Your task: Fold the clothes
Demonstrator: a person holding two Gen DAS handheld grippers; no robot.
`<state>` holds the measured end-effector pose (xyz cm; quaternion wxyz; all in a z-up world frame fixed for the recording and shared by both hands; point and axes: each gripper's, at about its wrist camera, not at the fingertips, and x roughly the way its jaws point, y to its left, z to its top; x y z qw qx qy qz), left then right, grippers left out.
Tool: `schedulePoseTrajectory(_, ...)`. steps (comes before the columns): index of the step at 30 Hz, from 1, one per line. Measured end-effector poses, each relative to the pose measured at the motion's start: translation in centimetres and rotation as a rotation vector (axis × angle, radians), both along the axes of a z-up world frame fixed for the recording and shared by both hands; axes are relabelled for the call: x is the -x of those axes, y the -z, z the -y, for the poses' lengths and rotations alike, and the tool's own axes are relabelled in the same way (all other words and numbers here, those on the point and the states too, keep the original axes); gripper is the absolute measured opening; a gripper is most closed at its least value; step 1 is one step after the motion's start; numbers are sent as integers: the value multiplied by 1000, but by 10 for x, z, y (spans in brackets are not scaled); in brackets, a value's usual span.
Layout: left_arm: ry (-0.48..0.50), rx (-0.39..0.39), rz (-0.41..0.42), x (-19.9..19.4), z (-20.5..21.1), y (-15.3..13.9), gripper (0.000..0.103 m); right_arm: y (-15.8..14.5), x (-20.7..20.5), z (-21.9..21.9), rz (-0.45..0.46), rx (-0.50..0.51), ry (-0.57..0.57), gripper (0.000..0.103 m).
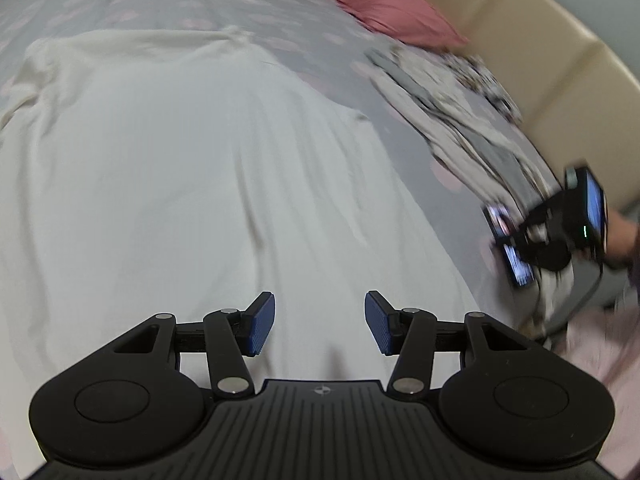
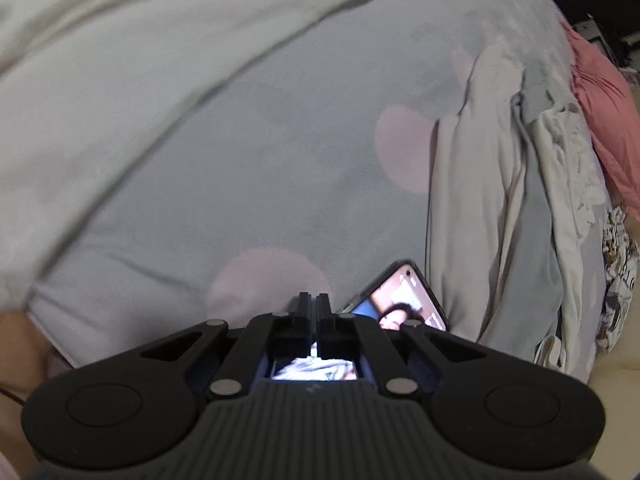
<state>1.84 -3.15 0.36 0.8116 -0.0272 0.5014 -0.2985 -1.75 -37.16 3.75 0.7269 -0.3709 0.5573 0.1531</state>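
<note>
While right gripper blurs — cream garment cropped.

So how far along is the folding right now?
Barely started. The cream garment lies spread on the bed, unfolded. The left gripper hovers open over it; the right gripper is shut, holding nothing visible. The heap of clothes remains unfolded.

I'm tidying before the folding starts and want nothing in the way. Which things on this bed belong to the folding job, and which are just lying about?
For the job:
- large cream-white garment spread flat
- crumpled pile of grey and cream clothes
- left gripper, jaws open
- right gripper, jaws shut

Lying about:
- black smartphone with lit screen
- pink pillow
- grey bedsheet with pink dots
</note>
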Motion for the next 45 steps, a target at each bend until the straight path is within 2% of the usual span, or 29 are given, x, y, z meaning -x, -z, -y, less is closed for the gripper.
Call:
schedulePoseTrajectory(3,51,-53,21,11,12,2,48,-18,5,-11,35,-129,43,3)
schedulePoseTrajectory(7,61,-136,54,22,13,5,48,-32,20,-40,31,-308,69,5)
schedulePoseTrajectory(12,62,-146,19,31,-5,11,54,-41,47,-74,-29,-538,123,6)
schedulePoseTrajectory(14,57,-148,-1,36,-13,17,54,-41,42,-86,-63,-608,148,7)
schedulePoseTrajectory(15,58,-149,-12,39,-17,19,54,-39,42,-92,-83,-640,162,9)
schedulePoseTrajectory(17,62,-147,-35,45,-24,23,54,-34,48,-104,-131,-695,200,18)
schedulePoseTrajectory(18,64,-145,-46,47,-28,25,54,-31,52,-109,-152,-713,217,20)
schedulePoseTrajectory(20,76,-140,-76,53,-33,28,53,-23,60,-121,-195,-742,252,30)
schedulePoseTrajectory(25,98,-126,-129,59,-37,36,49,-2,64,-139,-270,-809,343,36)
schedulePoseTrajectory(28,122,-131,-161,57,-36,40,31,8,62,-145,-302,-842,394,36)
schedulePoseTrajectory(29,120,-128,-173,56,-37,42,21,11,62,-147,-303,-850,410,37)
schedulePoseTrajectory(30,117,-126,-184,54,-38,44,17,12,62,-150,-298,-855,420,36)
schedulePoseTrajectory(31,119,-120,-193,53,-38,44,11,11,62,-151,-293,-863,422,25)
schedulePoseTrajectory(32,121,-113,-202,53,-38,45,5,9,62,-151,-288,-873,420,6)
schedulePoseTrajectory(33,124,-107,-210,52,-38,45,2,8,62,-150,-284,-883,418,3)
schedulePoseTrajectory(36,152,-110,-197,55,-36,37,0,-4,63,-146,-269,-895,432,3)
schedulePoseTrajectory(39,163,-82,-207,58,-39,26,0,-24,65,-136,-248,-900,437,2)
schedulePoseTrajectory(42,176,-16,-236,61,-37,13,0,-43,68,-122,-243,-893,429,2)
schedulePoseTrajectory(45,231,-41,-249,67,-28,6,0,-53,72,-111,-269,-901,431,2)
